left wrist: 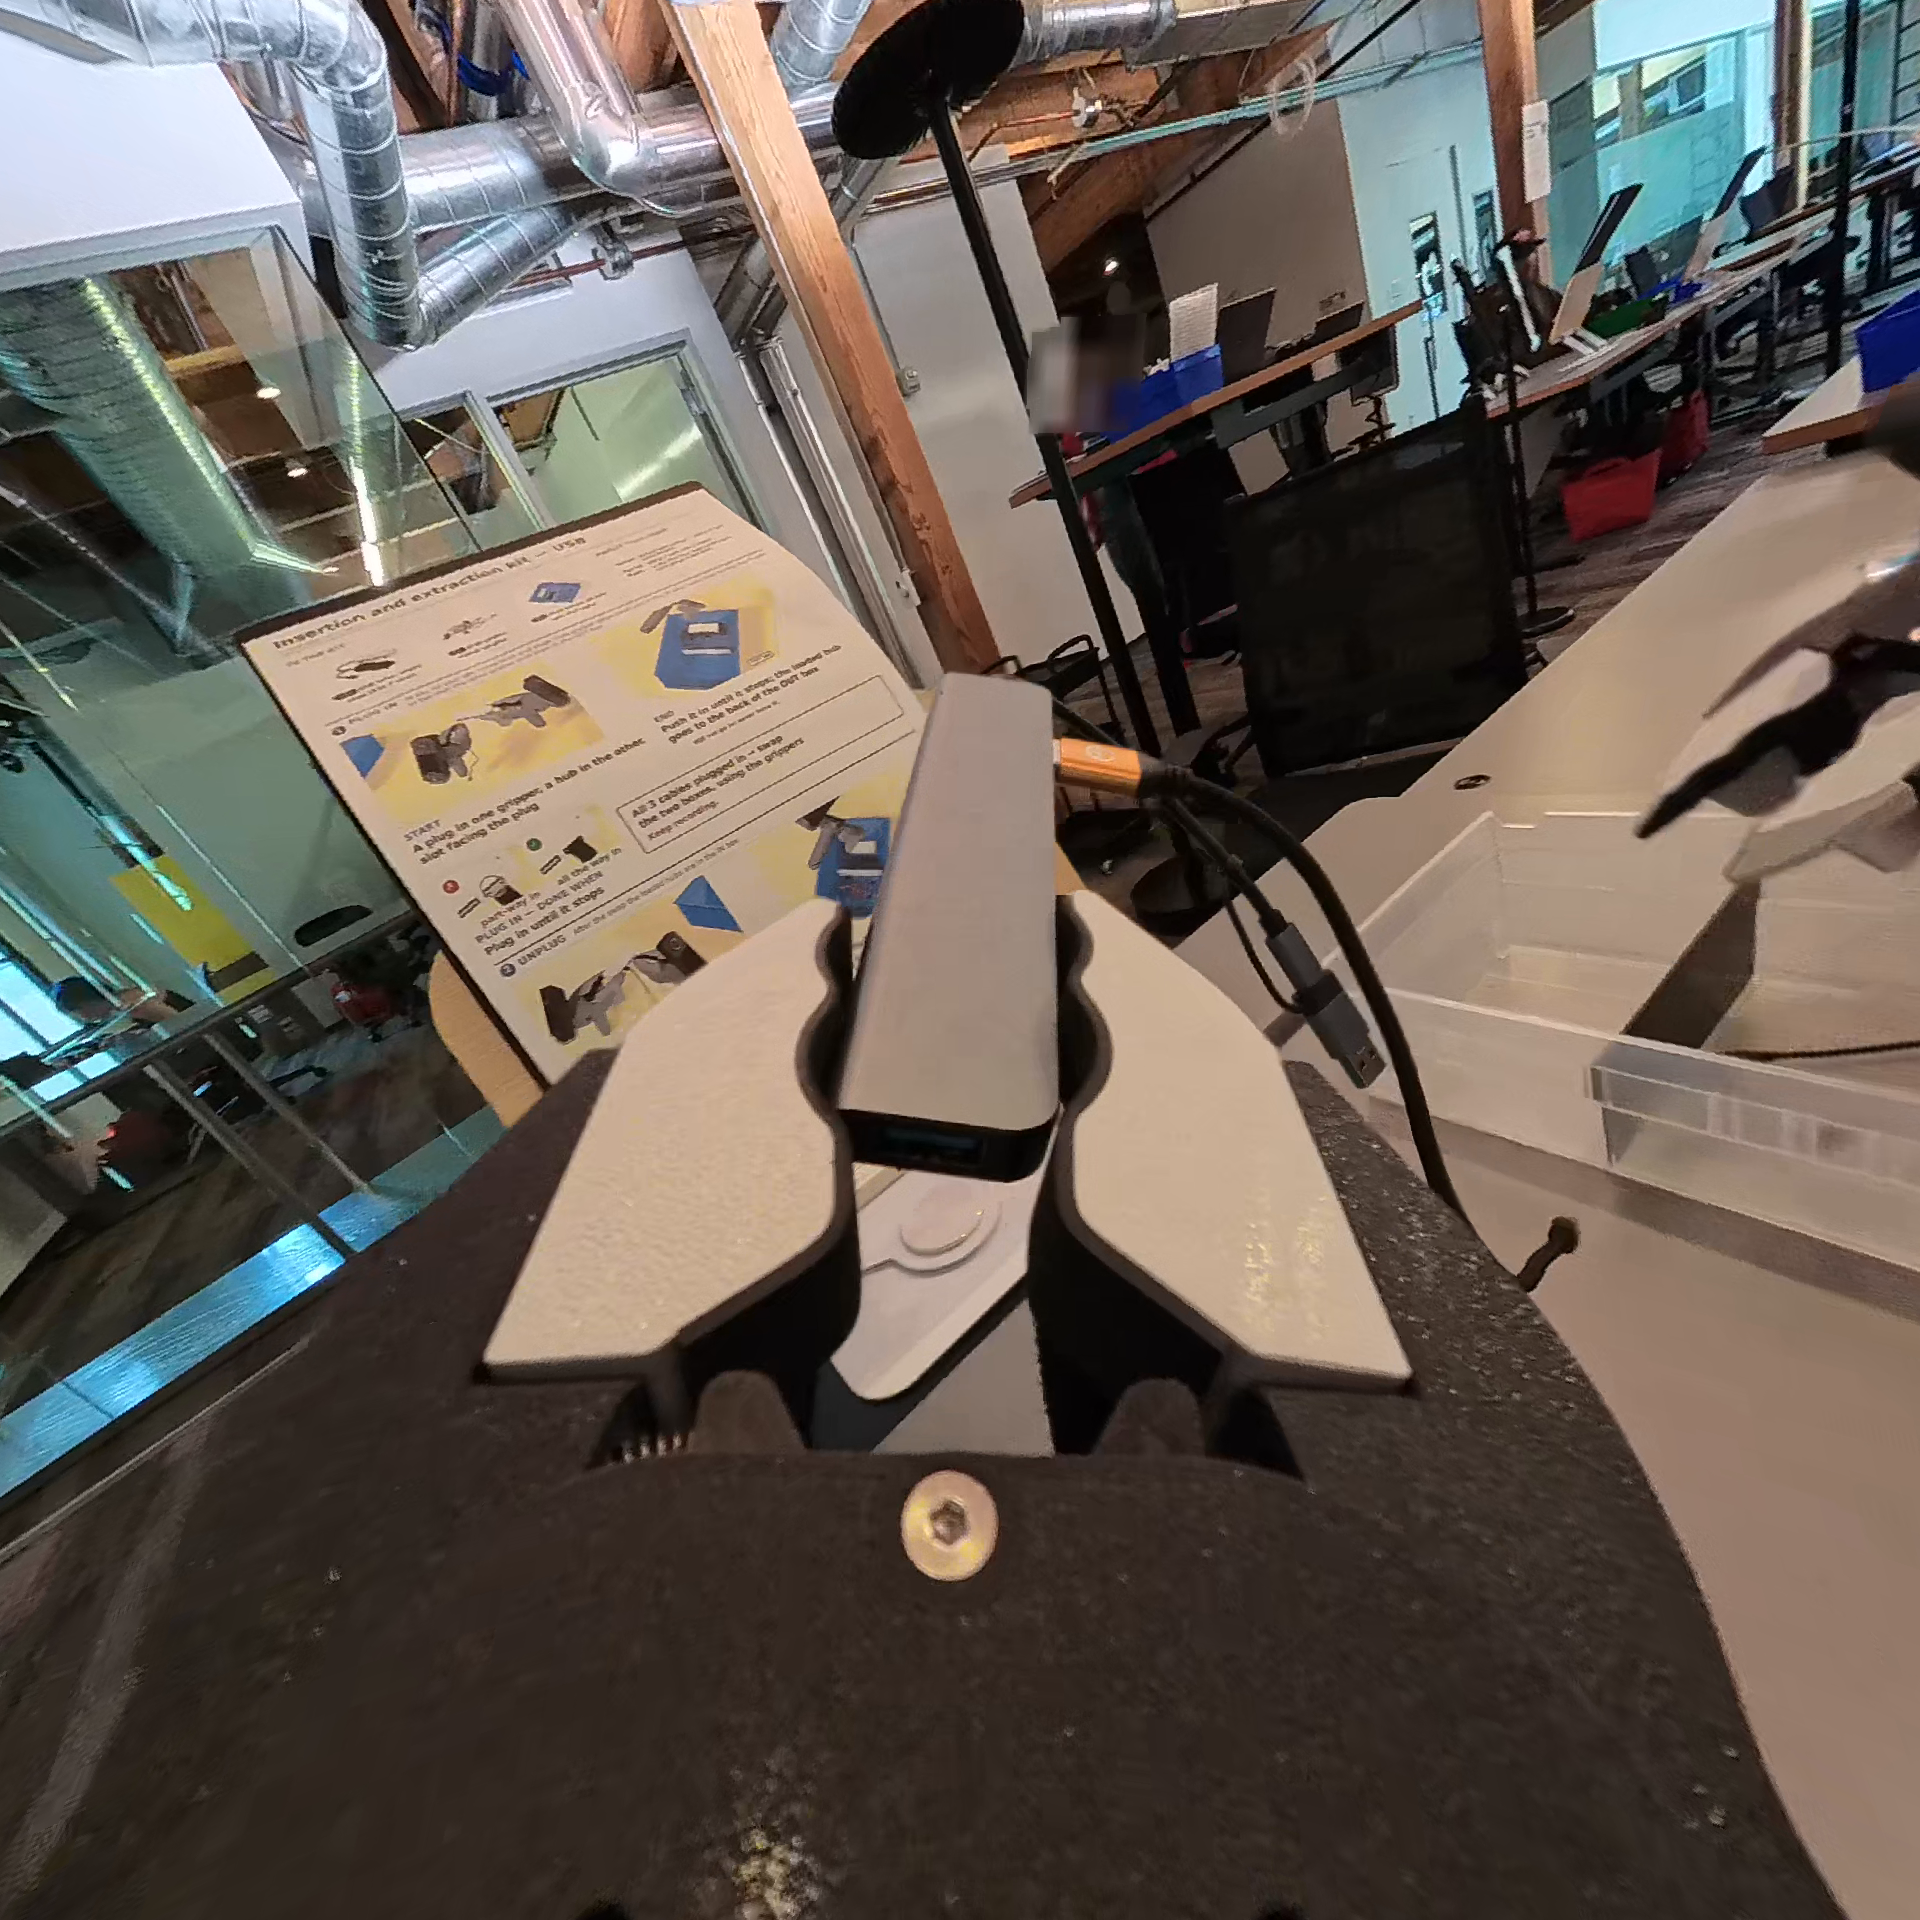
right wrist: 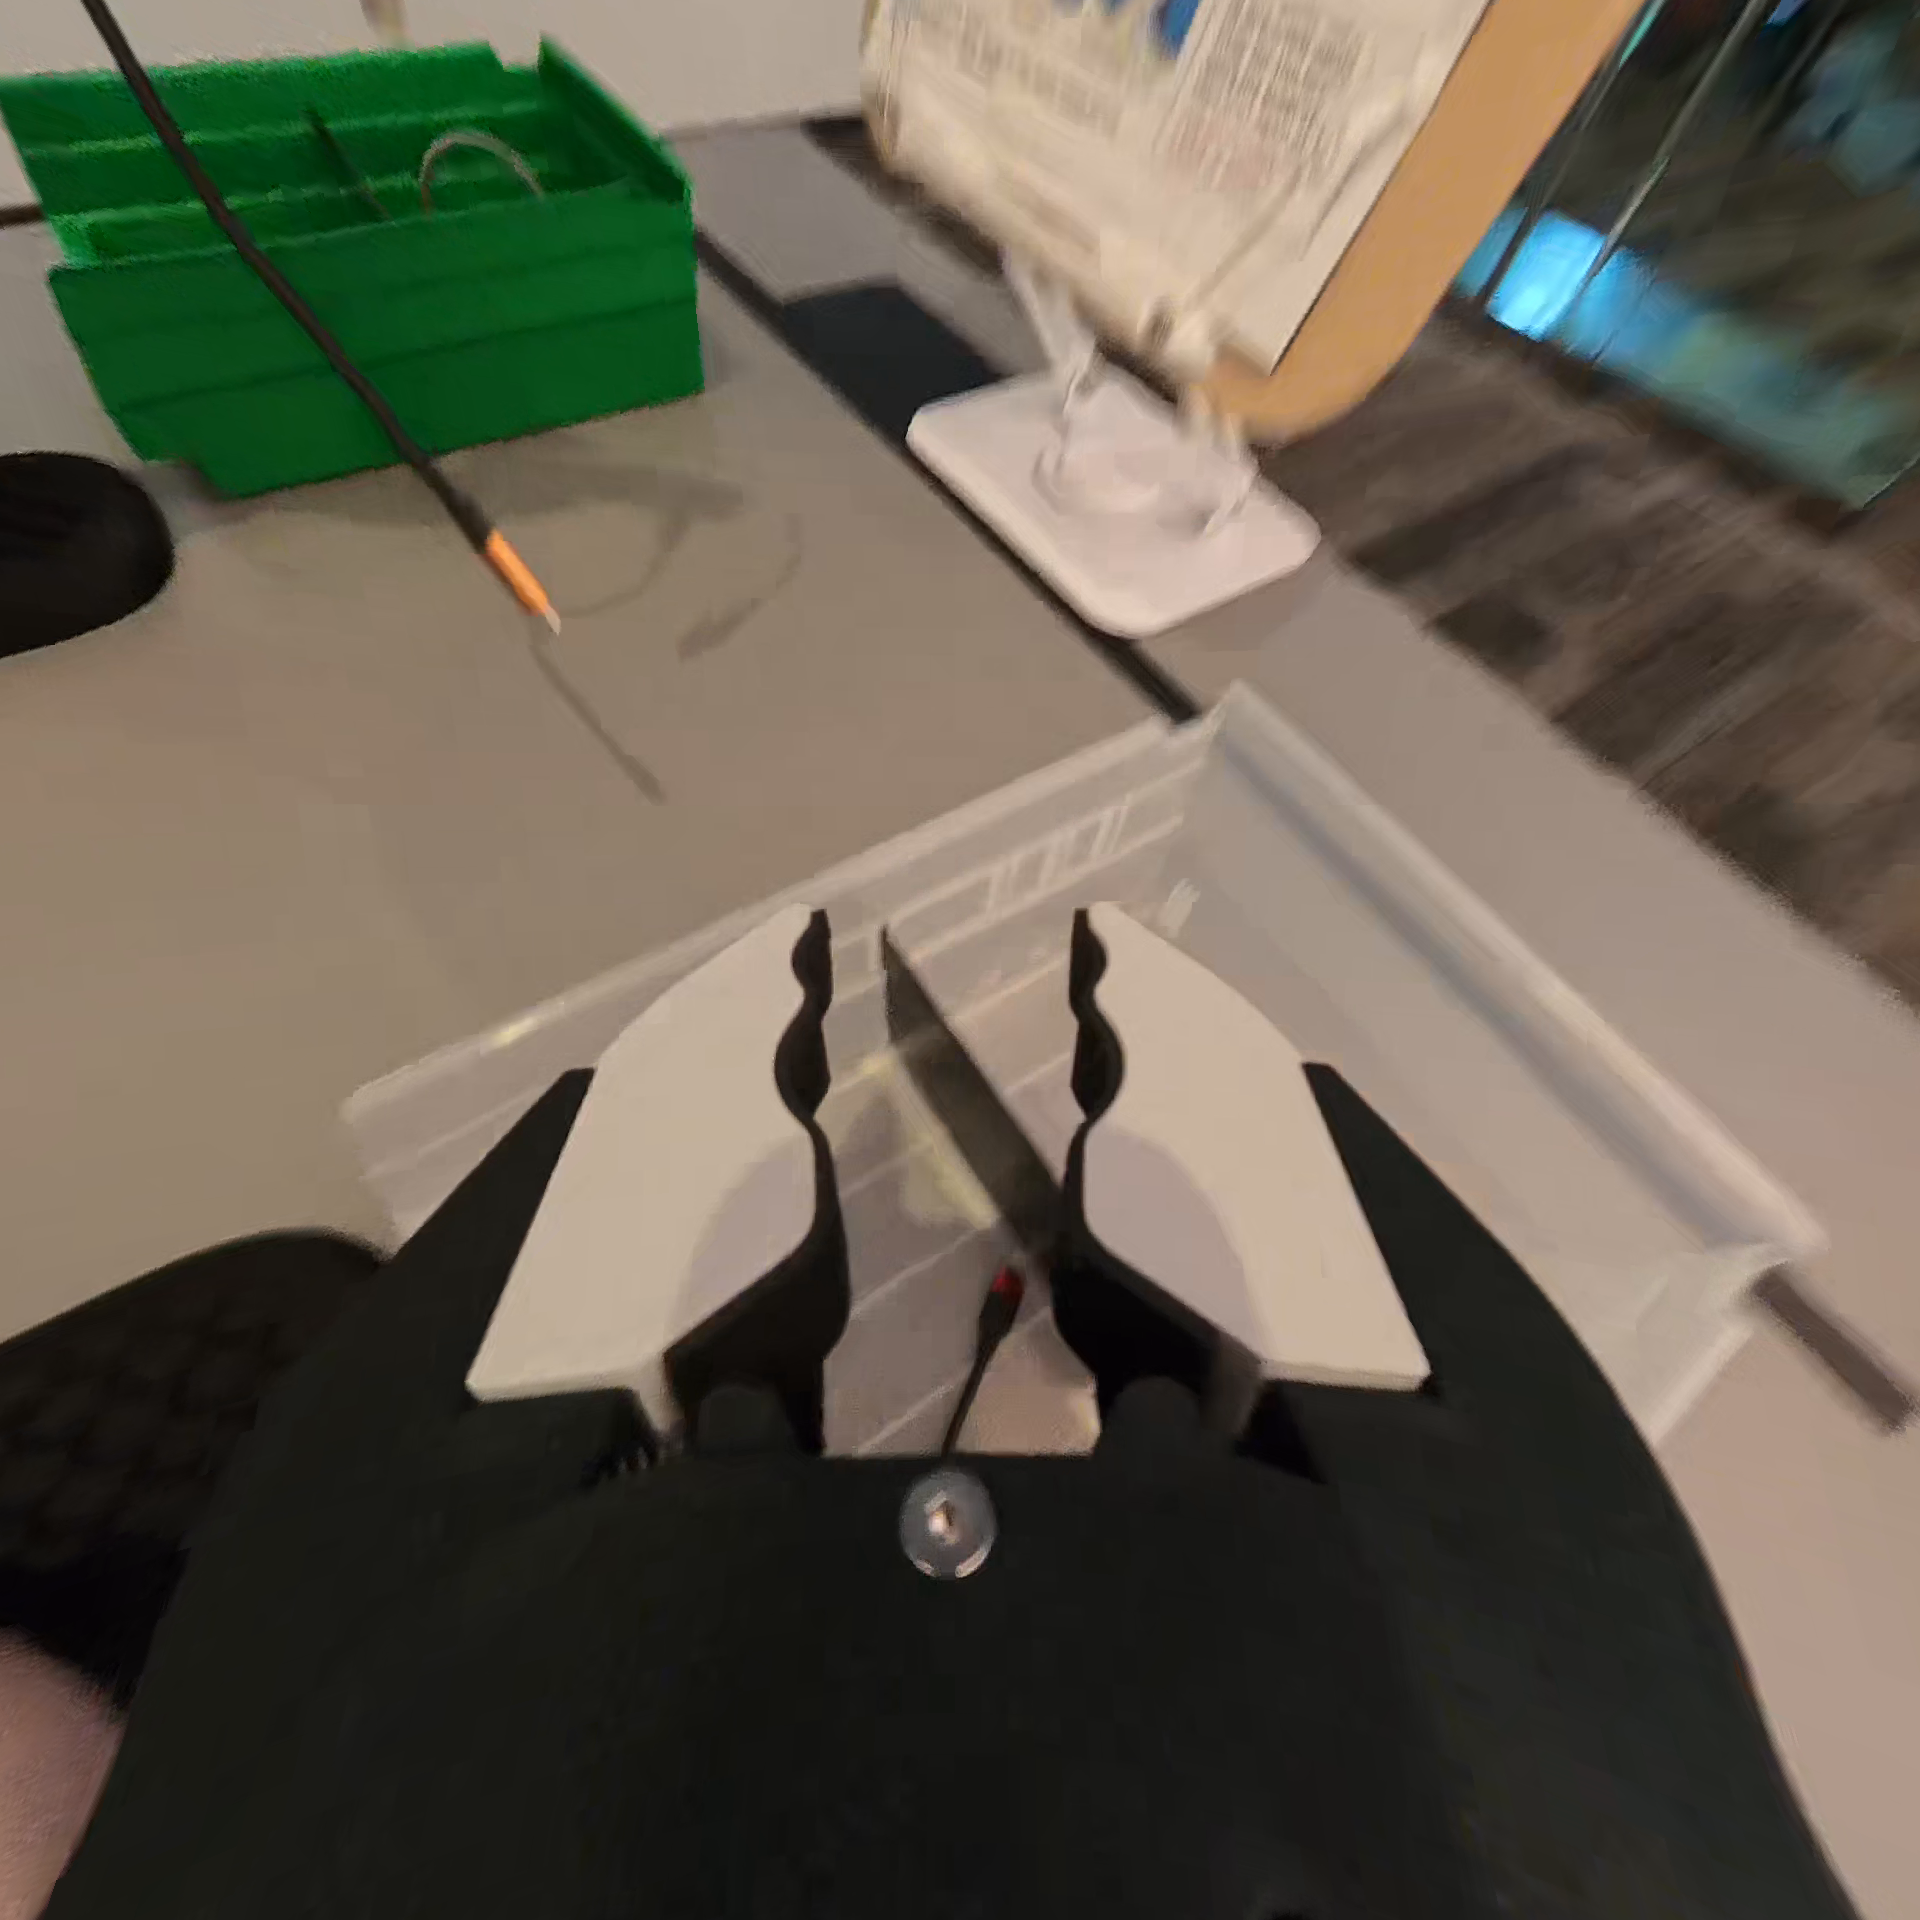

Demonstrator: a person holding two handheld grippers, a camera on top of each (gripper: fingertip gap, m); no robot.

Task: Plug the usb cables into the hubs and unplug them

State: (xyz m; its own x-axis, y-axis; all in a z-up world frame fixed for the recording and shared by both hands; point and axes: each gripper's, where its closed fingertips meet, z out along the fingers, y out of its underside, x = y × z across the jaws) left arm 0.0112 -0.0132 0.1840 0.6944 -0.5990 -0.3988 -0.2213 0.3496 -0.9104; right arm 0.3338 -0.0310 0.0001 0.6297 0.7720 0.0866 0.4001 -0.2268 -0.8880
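In the left wrist view my left gripper (left wrist: 954, 914) is shut on a grey USB hub (left wrist: 961, 831), which it holds upright above the table. An orange-collared plug (left wrist: 1101, 767) sits in the hub's right side, and its black cable (left wrist: 1351, 935) hangs down. A grey USB plug (left wrist: 1335, 1023) dangles beside it. My right gripper (right wrist: 951, 920) is open and empty above a clear bin (right wrist: 1455, 987). It shows blurred in the left wrist view (left wrist: 1787, 748). In the bin lie a dark hub (right wrist: 966, 1081) and a red-tipped cable (right wrist: 1003, 1288). An orange cable end (right wrist: 514, 571) hangs over the table.
A green bin (right wrist: 416, 312) holding cables stands at the far left of the grey table (right wrist: 260, 883). An instruction sheet on a white stand (right wrist: 1122, 509) stands near the table's edge and also shows in the left wrist view (left wrist: 582, 748). The clear bin (left wrist: 1507, 935) lies right of the hub. The left gripper's tips are roughly 40 cm from the right gripper's.
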